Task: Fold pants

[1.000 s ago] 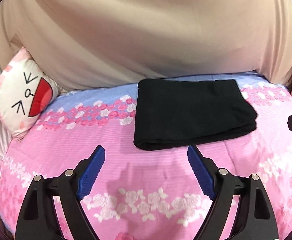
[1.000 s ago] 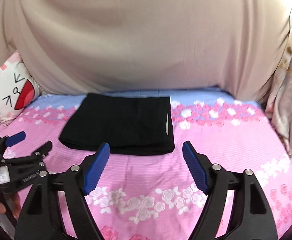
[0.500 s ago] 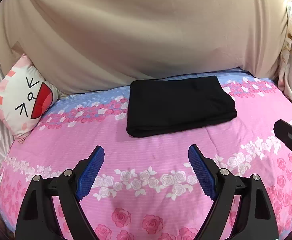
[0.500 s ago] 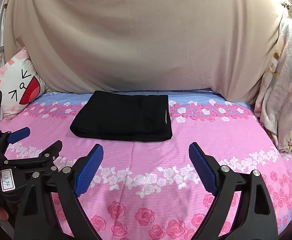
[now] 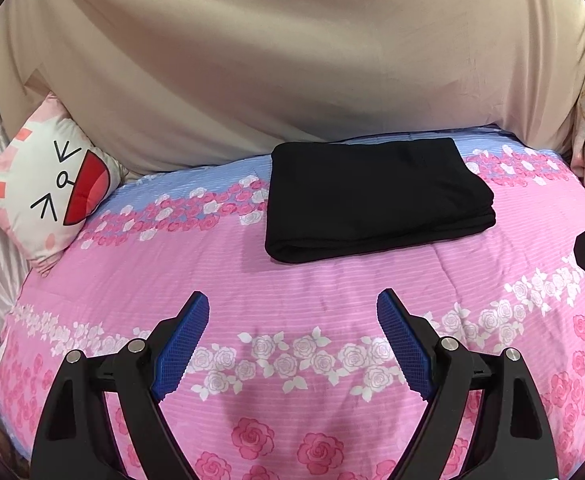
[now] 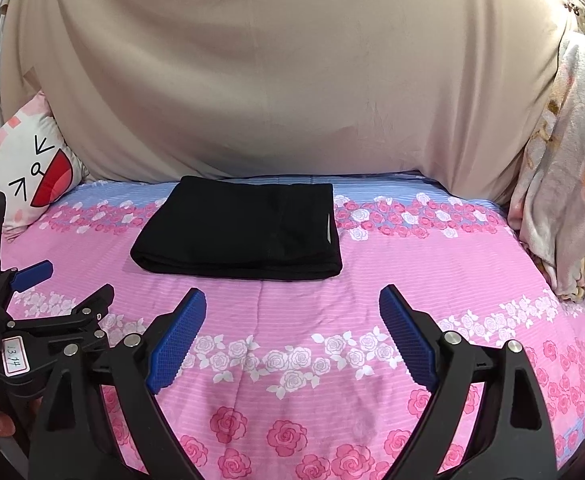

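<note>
Black pants lie folded into a flat rectangle on the far half of the pink flowered bedspread, also seen in the right wrist view as black pants. My left gripper hangs open above the spread, well short of the pants, nothing between its blue pads. My right gripper is likewise open and empty, short of the pants' near edge. The left gripper also shows at the left edge of the right wrist view.
A cat-face cushion leans at the far left corner. A beige sheet hangs behind the bed. A pale flowered blanket is heaped at the right edge. The spread's near edge drops off below the grippers.
Both grippers have drawn back from the pants, which now look smaller and farther off. More of the flowered spread shows in front of the fingers. The pants have not moved.
</note>
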